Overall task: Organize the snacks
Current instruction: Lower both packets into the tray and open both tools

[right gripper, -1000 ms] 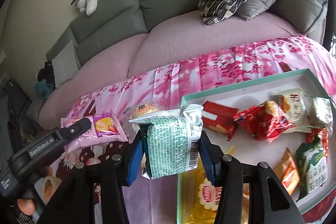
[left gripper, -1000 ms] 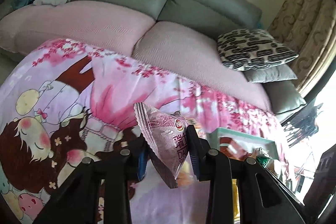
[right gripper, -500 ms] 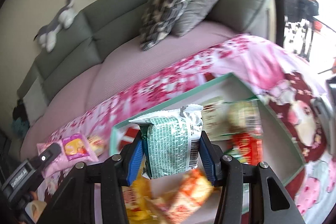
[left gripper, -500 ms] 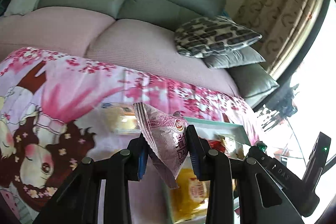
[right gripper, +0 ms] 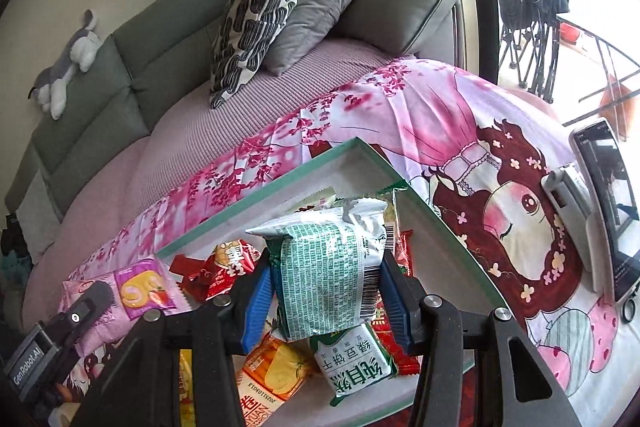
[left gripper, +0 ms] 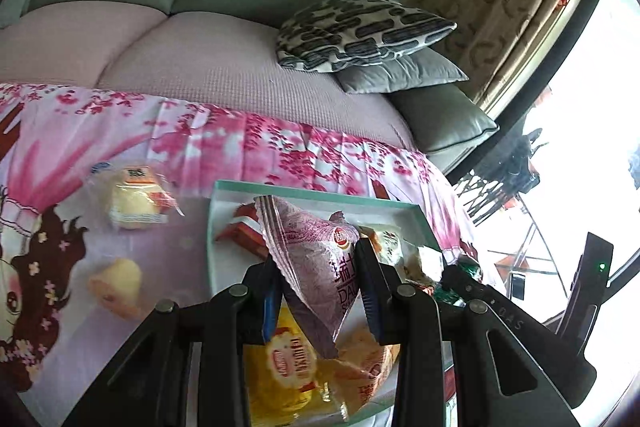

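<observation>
My left gripper [left gripper: 318, 297] is shut on a pink-purple snack packet [left gripper: 316, 259] and holds it above the left part of a white tray with a teal rim [left gripper: 304, 189]. My right gripper [right gripper: 326, 293] is shut on a green-and-white snack packet [right gripper: 324, 267] and holds it above the same tray [right gripper: 280, 189]. The tray holds several packets: red, yellow, orange and green ones. The left gripper with its pink packet also shows at the lower left of the right wrist view [right gripper: 80, 311].
Two loose yellow cake packets [left gripper: 134, 201] [left gripper: 118, 283] lie on the pink cartoon-print cloth [left gripper: 200, 143] left of the tray. A phone on a stand [right gripper: 604, 207] is to the right. A grey sofa with cushions [left gripper: 360, 31] is behind.
Both grippers have swung to the right with their packets and now hang over the tray. The grips have not changed.
</observation>
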### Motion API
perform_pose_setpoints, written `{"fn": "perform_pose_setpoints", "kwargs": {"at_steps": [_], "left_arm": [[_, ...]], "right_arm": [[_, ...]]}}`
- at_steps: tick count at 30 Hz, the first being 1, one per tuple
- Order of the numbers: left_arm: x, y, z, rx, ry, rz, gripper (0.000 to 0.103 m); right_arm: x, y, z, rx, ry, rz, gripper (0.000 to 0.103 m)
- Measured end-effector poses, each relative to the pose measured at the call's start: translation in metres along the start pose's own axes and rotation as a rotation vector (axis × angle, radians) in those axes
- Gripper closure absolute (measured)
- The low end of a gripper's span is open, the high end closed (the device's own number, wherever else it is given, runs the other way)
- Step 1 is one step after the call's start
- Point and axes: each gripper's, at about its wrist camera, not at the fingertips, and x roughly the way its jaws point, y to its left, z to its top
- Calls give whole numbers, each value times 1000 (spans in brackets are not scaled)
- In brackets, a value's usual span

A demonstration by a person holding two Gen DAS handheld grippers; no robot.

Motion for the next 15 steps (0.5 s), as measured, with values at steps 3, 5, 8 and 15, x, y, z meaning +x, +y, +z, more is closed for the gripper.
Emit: {"fn": "perform_pose_setpoints", "kwargs": {"at_steps": [3, 5, 8, 15], "left_arm": [[7, -2, -2, -7, 13, -23, 67], [13, -3, -3, -10, 25, -31, 67], [18, -3, -5, -16, 29, -38, 67], [33, 6, -11, -72, 76, -57, 67]], "right_arm": [[3, 1, 0, -5, -6, 13, 50], [5, 3, 0, -14, -14, 15, 50], [8, 7, 0, -31, -18, 9, 50], [18, 9, -1, -38, -1, 18, 50]]}}
